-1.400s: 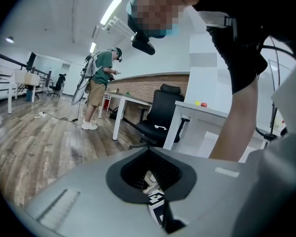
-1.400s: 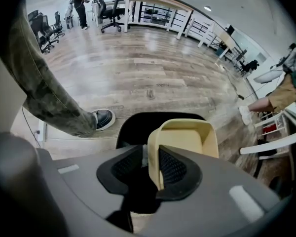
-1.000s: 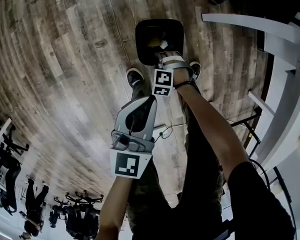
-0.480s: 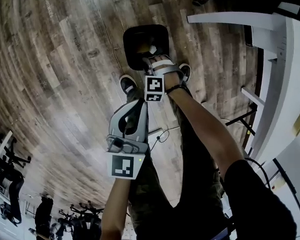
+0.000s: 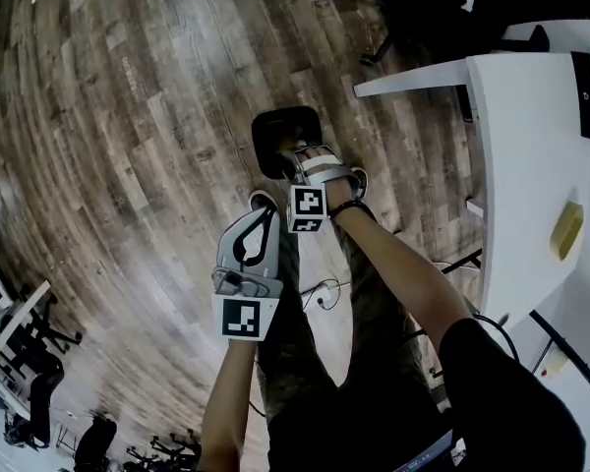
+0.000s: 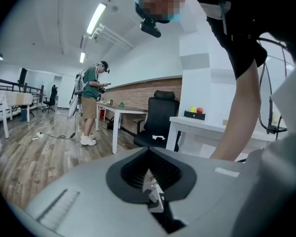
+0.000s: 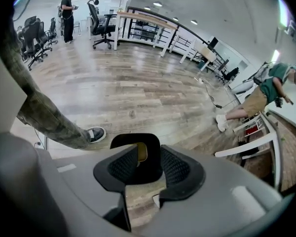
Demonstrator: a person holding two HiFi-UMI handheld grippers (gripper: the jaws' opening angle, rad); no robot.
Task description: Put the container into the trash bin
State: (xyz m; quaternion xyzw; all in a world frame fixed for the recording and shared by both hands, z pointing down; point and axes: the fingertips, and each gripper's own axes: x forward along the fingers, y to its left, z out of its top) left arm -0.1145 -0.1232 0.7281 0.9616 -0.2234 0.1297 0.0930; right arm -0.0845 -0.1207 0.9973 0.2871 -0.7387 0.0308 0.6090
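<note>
Dark wood planks of the floor fill an open office, and we look down on a standing person. Nearest us is the left gripper, with its jaws pressed together on nothing. Just beyond it, the right gripper points down over a black trash bin that stands by the person's shoes. Its jaws are apart and opening, with nothing between them. Through that gap we see a yellowish container lying inside the bin, clear of the pads. We judge the task all but done: the container is in the bin and let go, and only drawing the gripper away remains. Farther right stands a white desk.
</note>
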